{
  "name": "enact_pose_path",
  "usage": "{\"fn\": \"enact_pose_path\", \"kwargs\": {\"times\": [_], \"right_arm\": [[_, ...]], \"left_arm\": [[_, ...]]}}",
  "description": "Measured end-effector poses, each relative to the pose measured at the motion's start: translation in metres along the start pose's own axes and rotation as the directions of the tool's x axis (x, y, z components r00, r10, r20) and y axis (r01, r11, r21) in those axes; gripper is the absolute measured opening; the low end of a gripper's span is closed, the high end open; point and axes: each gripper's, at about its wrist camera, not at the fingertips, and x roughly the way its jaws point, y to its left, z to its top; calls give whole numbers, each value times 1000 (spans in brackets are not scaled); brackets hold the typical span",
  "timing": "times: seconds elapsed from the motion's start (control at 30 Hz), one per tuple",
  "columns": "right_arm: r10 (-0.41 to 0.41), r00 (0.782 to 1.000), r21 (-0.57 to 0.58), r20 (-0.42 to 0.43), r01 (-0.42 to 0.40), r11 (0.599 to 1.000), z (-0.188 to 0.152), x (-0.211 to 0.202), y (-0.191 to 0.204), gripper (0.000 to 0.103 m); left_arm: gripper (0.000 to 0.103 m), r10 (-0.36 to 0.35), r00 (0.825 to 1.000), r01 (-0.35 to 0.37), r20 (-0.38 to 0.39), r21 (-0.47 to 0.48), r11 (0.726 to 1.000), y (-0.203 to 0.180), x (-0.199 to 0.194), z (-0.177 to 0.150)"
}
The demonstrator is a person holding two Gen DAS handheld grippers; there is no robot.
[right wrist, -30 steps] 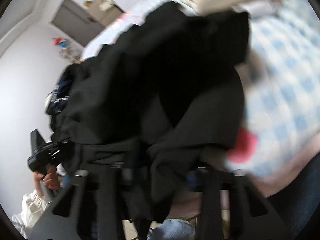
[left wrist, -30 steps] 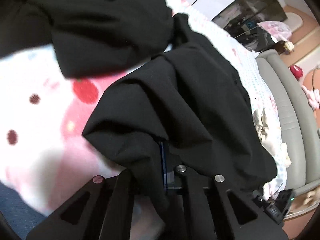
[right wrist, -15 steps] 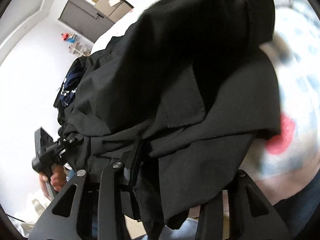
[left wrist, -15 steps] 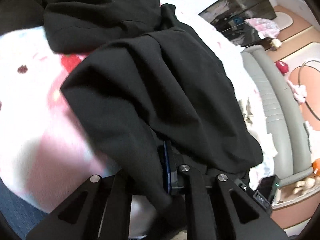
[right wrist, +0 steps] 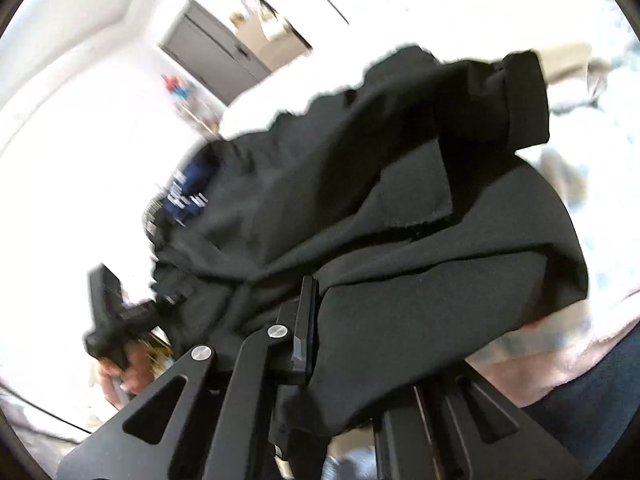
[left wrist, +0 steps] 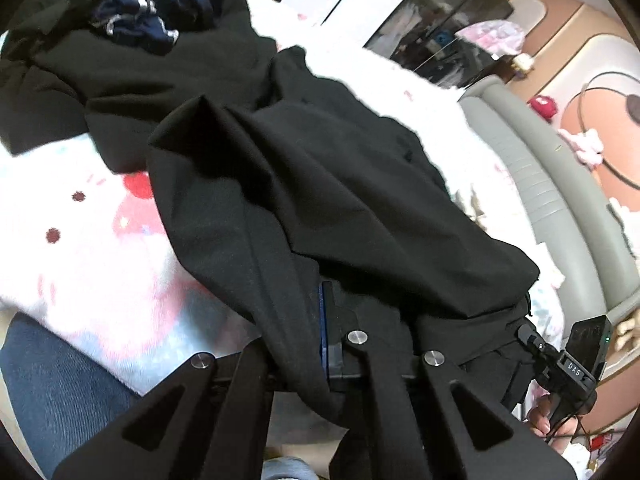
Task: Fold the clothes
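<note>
A black garment (left wrist: pixel 320 168) lies across the pink and white bed blanket (left wrist: pixel 80 220), its near edge lifted. My left gripper (left wrist: pixel 316 314) has a fold of that edge between its jaws, which are closing tight on the cloth. In the right wrist view the same black garment (right wrist: pixel 420 220) drapes over my right gripper (right wrist: pixel 320 316). Its jaws are closing on the fabric and the right finger is hidden under cloth. Each view shows the other gripper's handle in a hand (left wrist: pixel 568 364) (right wrist: pixel 112 312).
More black clothes (left wrist: pixel 140 60) are piled at the far left with a navy striped garment (left wrist: pixel 148 12) on top. A grey padded headboard (left wrist: pixel 560 208) borders the bed on the right. A leg in jeans (left wrist: pixel 48 380) is at the near edge.
Both grippers have risen and pulled the garment's near edge up off the blanket. The cloth now hangs tauter between them. The pile with the navy garment has come into the left view.
</note>
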Motion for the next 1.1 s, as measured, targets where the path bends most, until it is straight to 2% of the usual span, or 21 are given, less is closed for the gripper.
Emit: {"fn": "enact_pose_path", "kwargs": {"times": [0.07, 0.13, 0.2, 0.27, 0.3, 0.37, 0.5, 0.53, 0.6, 0.63, 0.73, 0.77, 0.83, 0.93, 0.97, 1.03, 1.1], "right_arm": [[-4, 1000, -25, 3, 4, 1000, 2, -5, 2, 4], [-16, 999, 12, -38, 17, 1000, -2, 0, -14, 5], [-44, 992, 93, -120, 55, 994, -11, 12, -36, 11], [-66, 976, 189, -210, 106, 976, -23, 23, -62, 19], [-60, 975, 229, -214, 110, 967, -26, 17, -71, 22], [-83, 979, 260, -188, 131, 957, -28, 3, -75, 33], [-170, 982, 291, -81, 186, 938, -19, -38, -73, 34], [-198, 978, 284, -58, 207, 936, -15, -51, -75, 34], [-209, 977, 240, -39, 213, 947, -4, -50, -61, 34], [-226, 973, 209, -38, 229, 951, 2, -49, -54, 34], [-272, 959, 115, -81, 280, 953, 15, -35, -32, 35], [-286, 952, 89, -110, 296, 951, 17, -29, -26, 41], [-336, 927, 47, -167, 348, 936, 16, -28, -28, 44], [-373, 907, 106, -195, 398, 911, 1, -27, -40, 45], [-375, 907, 160, -192, 406, 900, -4, -37, -50, 46], [-381, 907, 251, -178, 416, 874, -13, -54, -67, 46], [-393, 912, 261, -114, 409, 874, -11, -67, -64, 47]], "left_arm": [[2, 21, 999, -20, -26, 9, 1000, 3, -2, 5], [6, 47, 997, -47, -66, 10, 999, 5, 4, 11], [7, 82, 984, -88, -157, -30, 996, 6, 41, 23], [10, 42, 984, -61, -173, -103, 993, 22, 38, 22], [11, 30, 987, -49, -160, -118, 992, 28, 29, 22], [19, 43, 991, -57, -124, -110, 992, 37, 13, 26], [22, 75, 996, -79, -44, -96, 992, 56, -18, 34], [22, 103, 995, -104, -12, -91, 990, 58, -26, 38], [24, 138, 990, -136, 24, -79, 988, 61, -32, 49], [30, 151, 988, -148, 36, -72, 986, 63, -33, 56], [32, 169, 985, -168, 22, -50, 985, 65, -28, 72], [33, 182, 983, -181, 17, -34, 983, 62, -23, 76], [33, 218, 976, -218, 12, -1, 976, 57, -9, 79], [27, 258, 966, -259, 19, 45, 965, 47, 6, 77], [14, 261, 965, -262, 26, 45, 964, 48, 6, 77], [9, 263, 964, -265, 44, 45, 963, 49, 6, 74], [6, 251, 965, -254, 72, 40, 966, 49, -1, 68]]}}
